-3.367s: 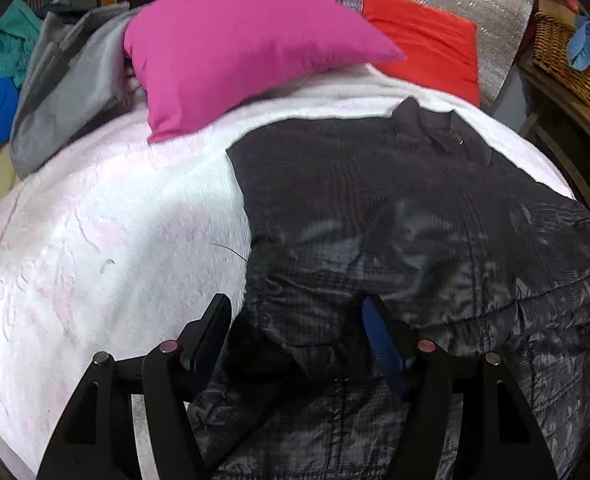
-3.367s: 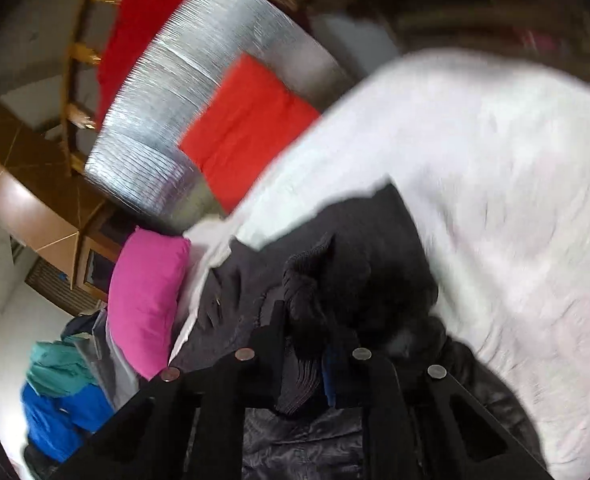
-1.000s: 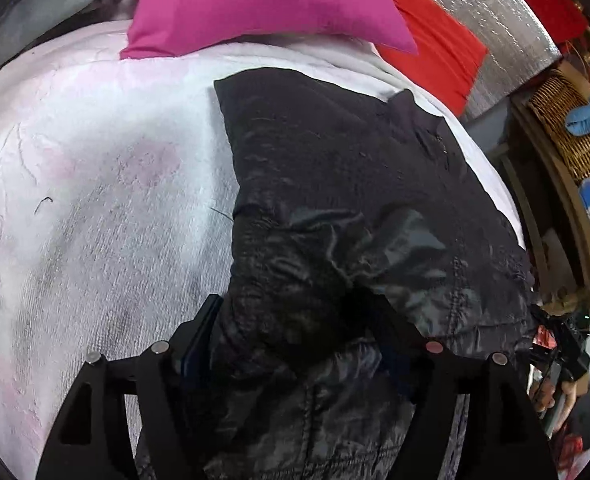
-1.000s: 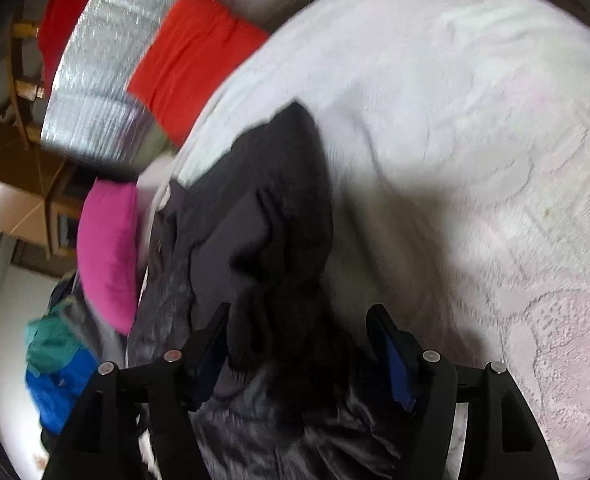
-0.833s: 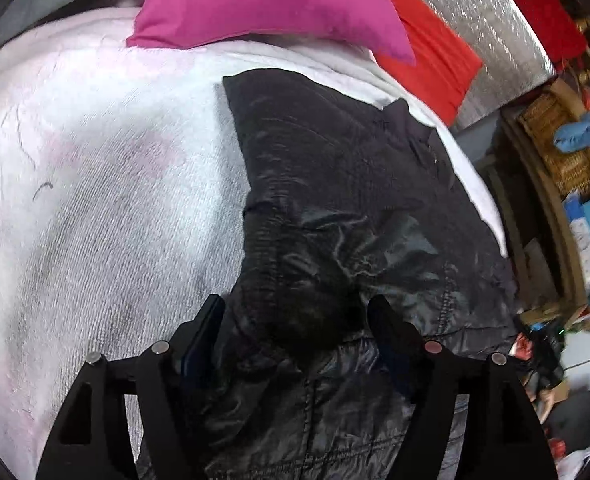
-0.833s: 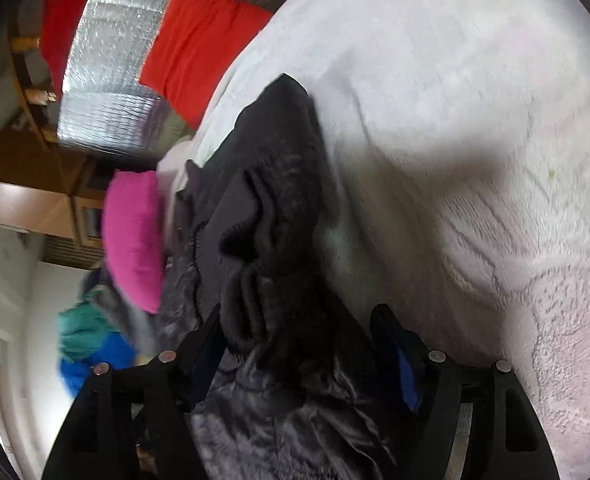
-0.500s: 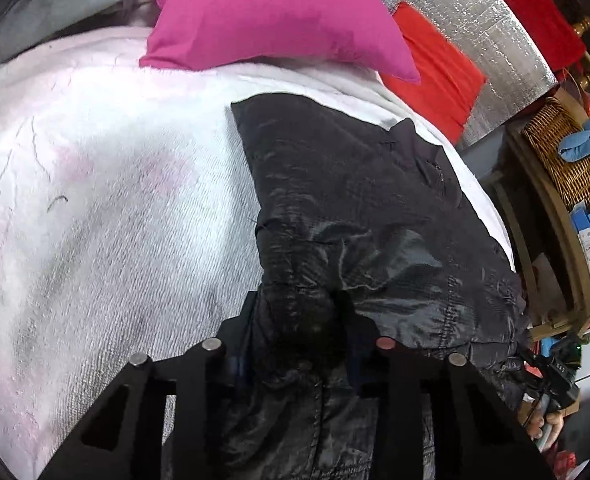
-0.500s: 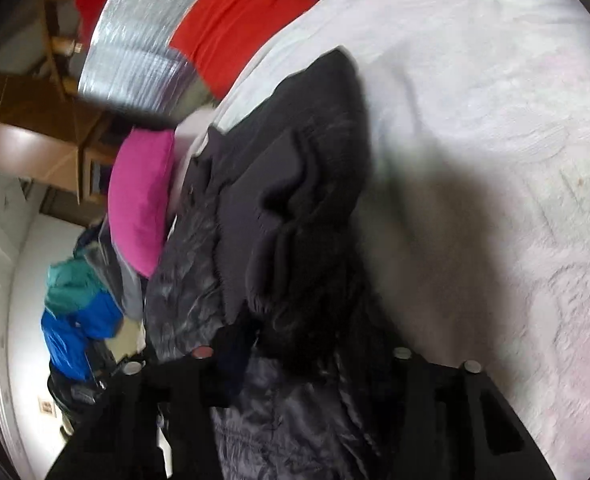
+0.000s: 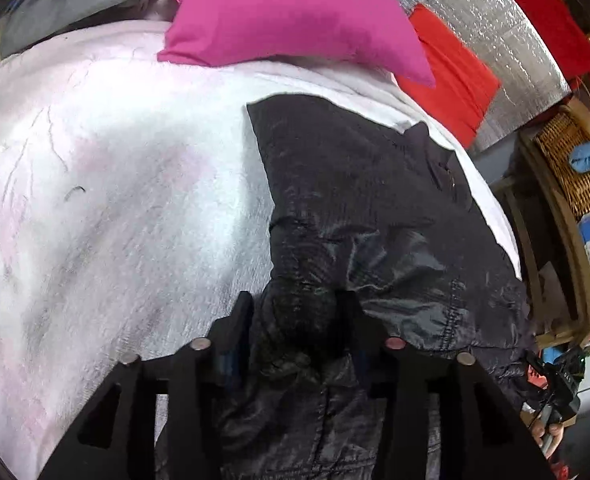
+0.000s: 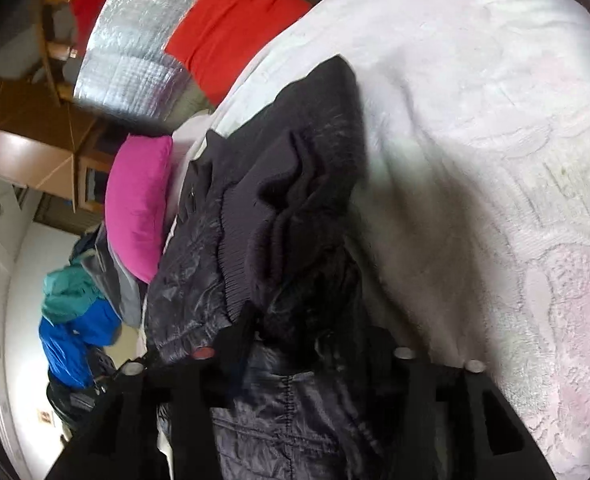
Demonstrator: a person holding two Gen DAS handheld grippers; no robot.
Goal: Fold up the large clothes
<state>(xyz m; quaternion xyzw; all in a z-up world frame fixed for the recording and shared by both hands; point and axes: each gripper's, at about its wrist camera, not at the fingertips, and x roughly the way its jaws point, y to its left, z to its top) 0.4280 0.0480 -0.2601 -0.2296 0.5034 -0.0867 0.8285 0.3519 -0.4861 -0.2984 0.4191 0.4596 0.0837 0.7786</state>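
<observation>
The jacket (image 9: 375, 208) lies on the bed (image 9: 115, 200), its far end flat near the pink pillow (image 9: 287, 12), its near end gathered at both claws. The left claw (image 9: 297, 320) is nearly closed, pinching a thick bunch of the jacket's near edge; the right claw (image 10: 307, 336) is likewise closed on a wad of hem and ribbed knit.

The main risk, I judge, is slip: the shell is slick, shiny, quilted nylon, and each claw holds a rounded wad rather than a flat edge, so a pull could let layers slide out unevenly and skew the fold. The puffy fill may also spring back and open any crease. The right-hand bunch mixes matte ribbed cuff with glossy shell, which may release at different rates. The bed cover is a nubby, embossed white-pink fabric; it could drag on the jacket and rumple underneath it.
</observation>
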